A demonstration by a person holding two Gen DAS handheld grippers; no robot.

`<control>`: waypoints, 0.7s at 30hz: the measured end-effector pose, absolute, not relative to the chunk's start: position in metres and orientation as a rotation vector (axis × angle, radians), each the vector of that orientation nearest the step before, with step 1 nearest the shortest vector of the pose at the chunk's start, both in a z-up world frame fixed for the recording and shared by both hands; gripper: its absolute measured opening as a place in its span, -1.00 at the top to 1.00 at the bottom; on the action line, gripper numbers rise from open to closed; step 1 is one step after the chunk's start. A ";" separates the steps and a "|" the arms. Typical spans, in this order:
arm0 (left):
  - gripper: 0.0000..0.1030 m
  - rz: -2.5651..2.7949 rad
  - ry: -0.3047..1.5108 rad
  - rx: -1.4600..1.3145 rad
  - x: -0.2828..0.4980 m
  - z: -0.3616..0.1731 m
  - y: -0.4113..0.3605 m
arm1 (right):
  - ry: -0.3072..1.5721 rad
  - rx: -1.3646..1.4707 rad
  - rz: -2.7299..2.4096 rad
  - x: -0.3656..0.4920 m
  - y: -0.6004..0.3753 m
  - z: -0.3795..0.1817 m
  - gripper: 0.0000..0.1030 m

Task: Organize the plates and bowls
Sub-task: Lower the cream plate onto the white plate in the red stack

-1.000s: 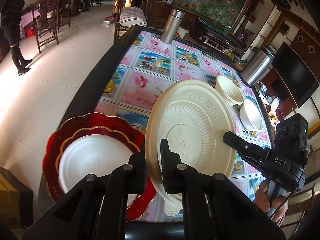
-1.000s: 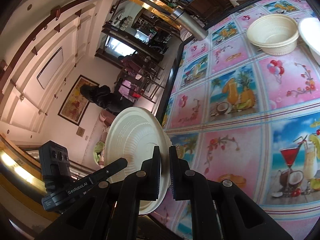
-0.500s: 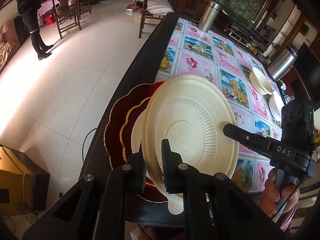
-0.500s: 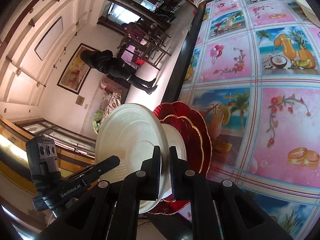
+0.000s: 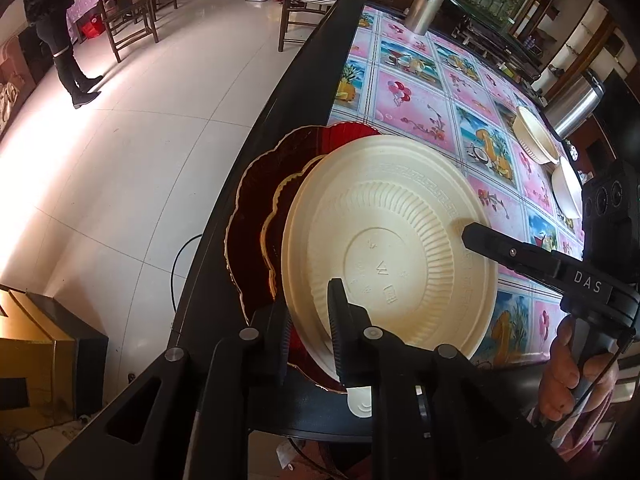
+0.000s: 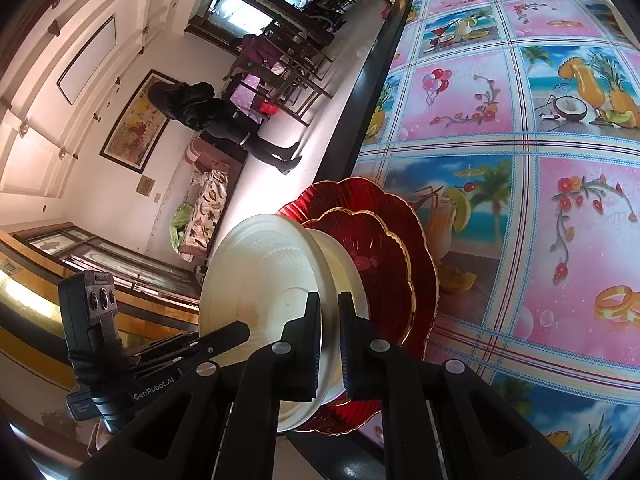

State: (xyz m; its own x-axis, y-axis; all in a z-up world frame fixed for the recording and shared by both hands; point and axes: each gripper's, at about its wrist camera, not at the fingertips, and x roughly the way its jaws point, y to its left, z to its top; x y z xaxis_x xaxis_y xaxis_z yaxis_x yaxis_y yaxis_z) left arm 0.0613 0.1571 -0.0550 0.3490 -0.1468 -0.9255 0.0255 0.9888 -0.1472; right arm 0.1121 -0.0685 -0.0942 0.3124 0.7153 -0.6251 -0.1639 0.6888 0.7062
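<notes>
Both grippers hold one cream plate point(image 5: 392, 248), tilted on edge, by opposite rims. My left gripper point(image 5: 308, 320) is shut on its near rim. My right gripper point(image 6: 329, 332) is shut on the other rim, and its arm shows in the left wrist view point(image 5: 520, 258). The cream plate point(image 6: 260, 276) hangs just above a stack near the table's front left edge: a large red scalloped plate point(image 5: 256, 216), a smaller red gold-rimmed plate point(image 6: 376, 248) and a white plate point(image 6: 340, 256) on top. Whether the plates touch I cannot tell.
A cream bowl point(image 5: 534, 140) and a white plate point(image 5: 566, 192) lie far right on the patterned tablecloth point(image 5: 416, 100). Two steel flasks point(image 5: 426, 4) point(image 5: 576, 106) stand at the back. The black table edge point(image 5: 248, 168) drops to tiled floor. A person point(image 5: 52, 28) stands far left.
Both grippers have carried the cream plate left and down toward the red plate stack. It now hangs close over the white plate.
</notes>
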 end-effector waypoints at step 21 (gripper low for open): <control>0.03 -0.067 1.166 -0.006 0.060 -0.039 0.164 | 1.120 0.528 0.595 0.113 -0.063 -0.095 0.83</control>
